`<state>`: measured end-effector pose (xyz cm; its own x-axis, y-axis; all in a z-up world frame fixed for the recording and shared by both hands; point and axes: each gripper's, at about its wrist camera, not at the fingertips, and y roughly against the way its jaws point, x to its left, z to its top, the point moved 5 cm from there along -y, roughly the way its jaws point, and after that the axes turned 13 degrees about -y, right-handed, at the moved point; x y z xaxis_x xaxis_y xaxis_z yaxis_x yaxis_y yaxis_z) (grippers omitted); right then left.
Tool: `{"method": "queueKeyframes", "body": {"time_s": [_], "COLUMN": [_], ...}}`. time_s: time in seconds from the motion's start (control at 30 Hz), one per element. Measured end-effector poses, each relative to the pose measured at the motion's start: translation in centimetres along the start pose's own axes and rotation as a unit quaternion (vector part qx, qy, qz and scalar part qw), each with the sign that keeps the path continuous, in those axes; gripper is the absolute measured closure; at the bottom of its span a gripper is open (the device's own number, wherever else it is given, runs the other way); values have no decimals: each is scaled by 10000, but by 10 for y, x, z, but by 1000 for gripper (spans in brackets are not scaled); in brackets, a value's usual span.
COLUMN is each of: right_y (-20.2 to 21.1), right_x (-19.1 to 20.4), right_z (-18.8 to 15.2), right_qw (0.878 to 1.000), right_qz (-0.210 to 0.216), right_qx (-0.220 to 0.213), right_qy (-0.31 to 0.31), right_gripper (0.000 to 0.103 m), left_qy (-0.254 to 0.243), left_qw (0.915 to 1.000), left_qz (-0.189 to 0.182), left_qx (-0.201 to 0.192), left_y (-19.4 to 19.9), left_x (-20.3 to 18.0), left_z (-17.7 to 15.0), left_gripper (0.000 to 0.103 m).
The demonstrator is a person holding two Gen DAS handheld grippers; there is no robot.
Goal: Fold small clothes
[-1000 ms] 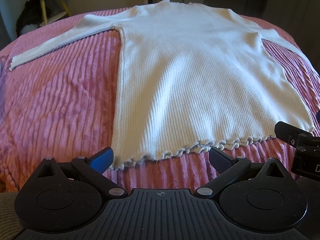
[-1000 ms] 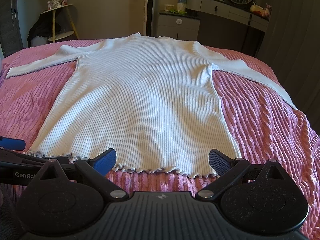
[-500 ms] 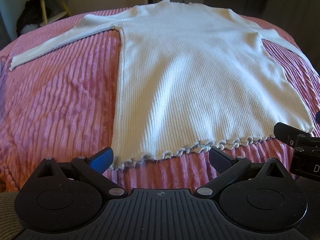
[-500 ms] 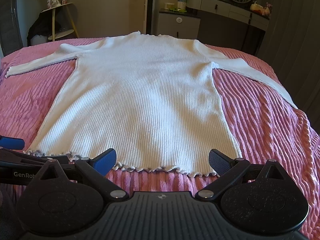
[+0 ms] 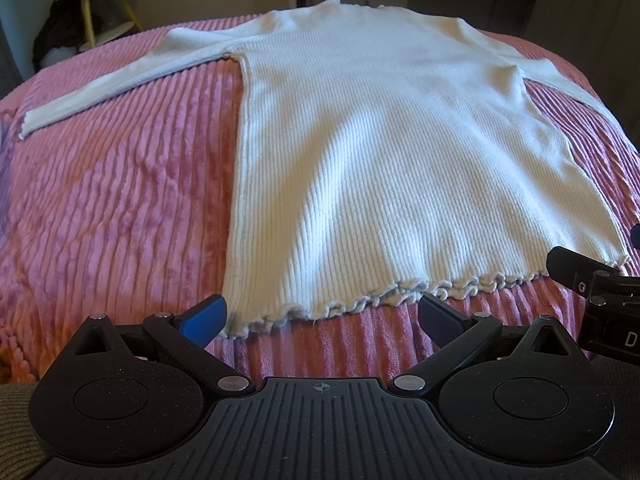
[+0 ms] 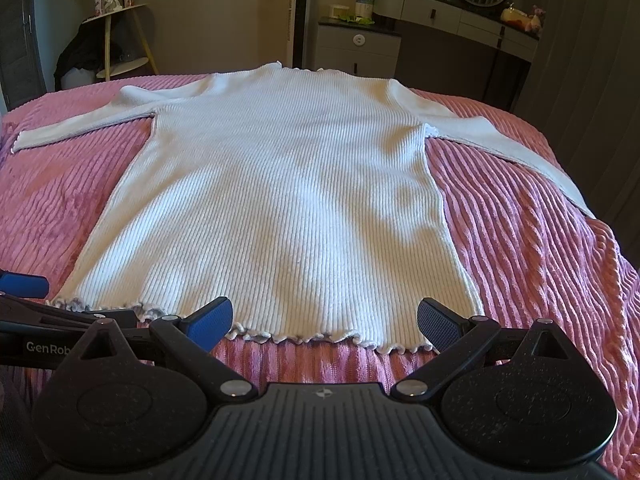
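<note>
Both views low, facing sweater (image 5: 380,152) hem.

The sweater (image 6: 280,208) lies flat on the bedspread (image 6: 540,260), hem nearest both claws, dresser (image 6: 460,32) behind.

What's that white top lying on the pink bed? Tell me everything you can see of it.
The white top is a long-sleeved, rib-knit garment, soft-looking, with a frilled lettuce-edge hem nearest the cameras and a small frilled neck at the far end. It lies flat and unfolded on the pink ribbed bedspread, both sleeves spread outward, the right one reaching the bed's edge. Only faint ripples show. Neither hand-held gripper holds it; both sit open just short of the hem.
</note>
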<state>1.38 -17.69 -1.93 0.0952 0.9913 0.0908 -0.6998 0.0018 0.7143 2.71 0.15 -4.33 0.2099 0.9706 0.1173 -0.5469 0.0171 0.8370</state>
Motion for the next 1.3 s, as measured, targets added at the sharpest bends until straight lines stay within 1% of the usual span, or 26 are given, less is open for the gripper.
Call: {"method": "queueKeyframes", "body": {"time_s": [0.87,1.17,1.3], "right_y": [1,2,3], "right_x": [1,2,1], "right_z": [0,1,3], "right_qw": [10000,10000,10000], "right_qz": [1,35,60], "right_qx": [25,42,36], "right_qy": [9,11,1], "right_gripper": [4,4,4], "left_qy": [42,154,260], "left_qw": [10000,9999,9997], "left_qz": [-11,-26,24], "left_qx": [23,11,13], "left_y": [1,2,2], "left_x": [0,1,4], "left_z": [-2,1,2], "left_gripper": [0,0,0]}}
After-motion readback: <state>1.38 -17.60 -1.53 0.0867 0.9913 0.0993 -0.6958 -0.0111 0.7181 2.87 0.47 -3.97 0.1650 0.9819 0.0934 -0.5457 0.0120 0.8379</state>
